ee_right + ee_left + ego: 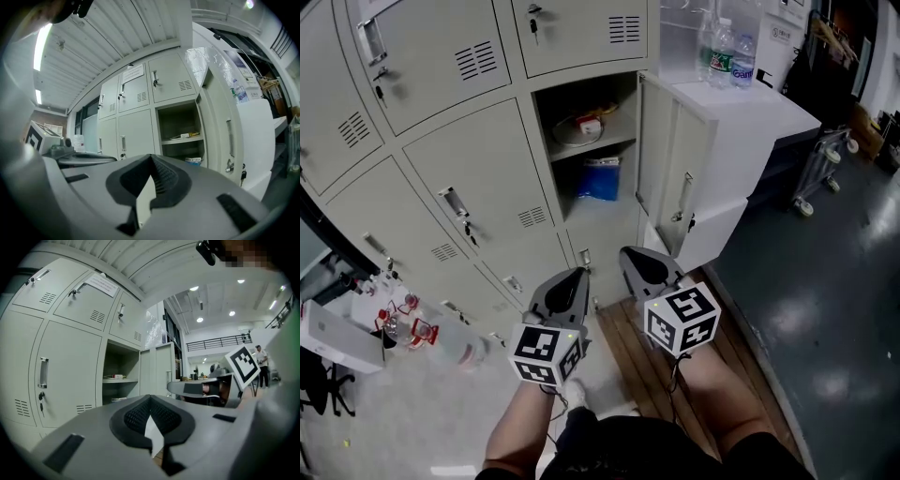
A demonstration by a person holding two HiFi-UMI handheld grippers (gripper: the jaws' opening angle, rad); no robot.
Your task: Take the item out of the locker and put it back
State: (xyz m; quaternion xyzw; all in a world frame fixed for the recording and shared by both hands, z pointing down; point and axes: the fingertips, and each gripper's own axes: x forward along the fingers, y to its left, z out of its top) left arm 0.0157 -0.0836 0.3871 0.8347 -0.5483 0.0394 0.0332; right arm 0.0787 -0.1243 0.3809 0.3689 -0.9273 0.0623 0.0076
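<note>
Open locker (546, 120): one compartment in the bank of grey lockers, door (661, 164) swung out to the right.

Contents, two levels:
- Shelf (614, 141), middle: shallow round dish (572, 133) with a small white-and-red item (589, 125) lying on it (what it is I cannot tell).
- Under the shelf, on the compartment floor: blue packet (600, 178), standing up. Some white print on it, too small to read.

White cabinet (755, 111), just right of the open door. Far left corner of its top: clear water bottles (724, 52), caps on, one with a green label and one with a blue one; wording not legible.

Floor, at the foot of the lockers on the left: clear bottles with red labels (417, 330), beside a white box (337, 337).

Writing: paper notice (102, 284) on an upper locker door, text unreadable. Black-and-white square markers on both tool cubes.

Left tool (580, 273): clenched, nothing between the jaws. Right tool (627, 252): clenched, likewise empty. Both are held side by side in front of the open compartment, well apart from it, and everything listed sits inside the locker.
</note>
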